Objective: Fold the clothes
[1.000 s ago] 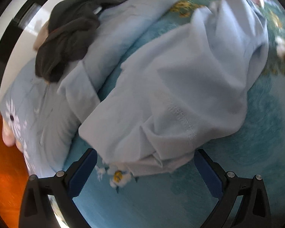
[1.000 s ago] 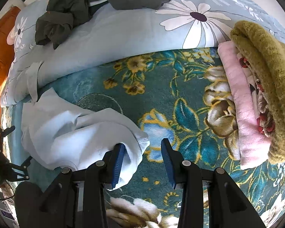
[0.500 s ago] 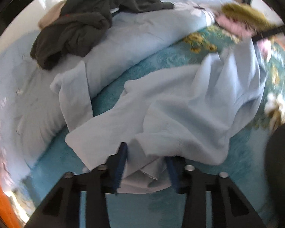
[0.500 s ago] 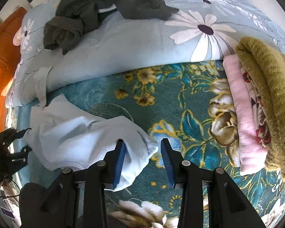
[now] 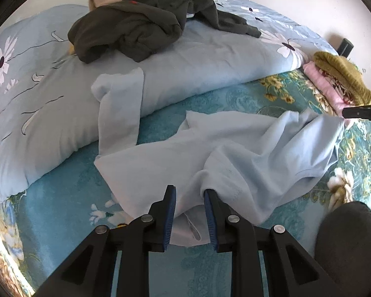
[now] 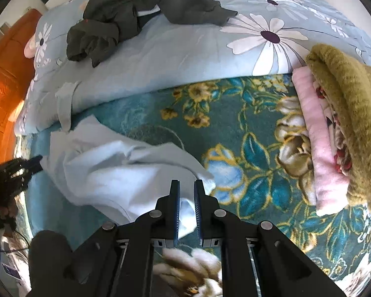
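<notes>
A pale blue garment point(image 5: 235, 153) lies rumpled on the teal floral blanket point(image 5: 61, 212), one sleeve draped up over the flowered duvet point(image 5: 197, 69). My left gripper point(image 5: 189, 193) is shut on a bunched fold at the garment's near edge. In the right wrist view the same garment point(image 6: 126, 170) lies at lower left, and my right gripper point(image 6: 186, 185) is shut on its near right corner. The right gripper's tip shows in the left wrist view point(image 5: 361, 112) at the garment's far end.
A dark grey garment point(image 5: 146, 24) is heaped on the duvet, also in the right wrist view point(image 6: 126, 12). Folded pink and olive fleece items point(image 6: 334, 128) are stacked at the right. Orange wooden furniture point(image 6: 2, 79) stands at the left.
Both grippers have closed on the pale blue garment, the left from wide open. The garment has been pulled flatter and wider between them.
</notes>
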Motion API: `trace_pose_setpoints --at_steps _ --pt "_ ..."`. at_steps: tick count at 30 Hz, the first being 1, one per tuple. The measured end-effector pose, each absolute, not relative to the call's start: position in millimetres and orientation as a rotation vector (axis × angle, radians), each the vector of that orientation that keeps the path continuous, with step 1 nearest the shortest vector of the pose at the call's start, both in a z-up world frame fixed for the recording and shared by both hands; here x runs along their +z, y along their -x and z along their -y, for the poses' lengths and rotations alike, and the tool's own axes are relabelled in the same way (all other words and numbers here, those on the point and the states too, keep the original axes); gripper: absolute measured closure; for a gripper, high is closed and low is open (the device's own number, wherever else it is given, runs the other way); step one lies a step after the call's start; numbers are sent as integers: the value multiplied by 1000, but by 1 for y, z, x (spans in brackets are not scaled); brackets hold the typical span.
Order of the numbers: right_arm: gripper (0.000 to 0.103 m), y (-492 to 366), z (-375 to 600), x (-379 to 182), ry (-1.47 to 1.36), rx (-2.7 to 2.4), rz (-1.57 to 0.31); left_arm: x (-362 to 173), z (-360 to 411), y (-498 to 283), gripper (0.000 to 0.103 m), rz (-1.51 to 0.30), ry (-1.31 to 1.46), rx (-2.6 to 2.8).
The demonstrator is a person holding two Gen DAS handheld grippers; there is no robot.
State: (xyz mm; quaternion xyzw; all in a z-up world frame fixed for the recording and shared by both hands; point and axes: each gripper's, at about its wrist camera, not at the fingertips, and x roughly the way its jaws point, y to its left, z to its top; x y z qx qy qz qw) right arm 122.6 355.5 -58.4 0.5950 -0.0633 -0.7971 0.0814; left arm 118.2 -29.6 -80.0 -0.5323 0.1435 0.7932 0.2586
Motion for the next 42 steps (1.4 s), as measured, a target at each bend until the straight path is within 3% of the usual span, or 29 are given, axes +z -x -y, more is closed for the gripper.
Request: trace_pose_setpoints --at_steps 5,7,9,17,19,20,24,31,32,33,34,36,42 --pt "87 -132 -365 -74 -1836 -2360 202 -90 32 -113 77 -396 1476 2142" --pt "77 -135 -365 -80 -1850 -2352 206 -95 31 -111 77 -406 1491 2134" --pt "74 -138 -365 -87 -1863 -2336 210 -100 28 -109 77 -415 1504 2129" --pt "74 -157 -359 -100 -1866 -2280 156 -113 24 -101 77 -399 1540 2115" --pt "56 -165 -358 -96 -1837 -2276 122 -115 24 -99 77 -395 1545 2116" --pt "54 -167 -357 -95 -1833 -2274 96 -116 23 -97 77 -394 1550 2118" --pt "53 -161 -351 -100 -1844 -2285 5 -116 23 -95 77 -383 1560 2130" --pt "53 -138 -341 -95 -1779 -2363 21 -109 26 -96 79 -329 1553 2166" --pt "54 -139 -339 -93 -1765 -2375 36 -107 27 -96 84 -314 1551 2174" --pt "61 -138 -338 -91 -1754 -2389 48 -105 27 -95 87 -295 1554 2183" --pt "76 -136 -337 -90 -1753 -2397 55 -104 28 -94 91 -276 1557 2191" --pt "92 -134 -333 -91 -1756 -2408 83 -98 30 -95 96 -236 1554 2210" --pt "98 -133 -329 -56 -1628 -2503 223 -61 38 -101 99 -165 1472 2305"
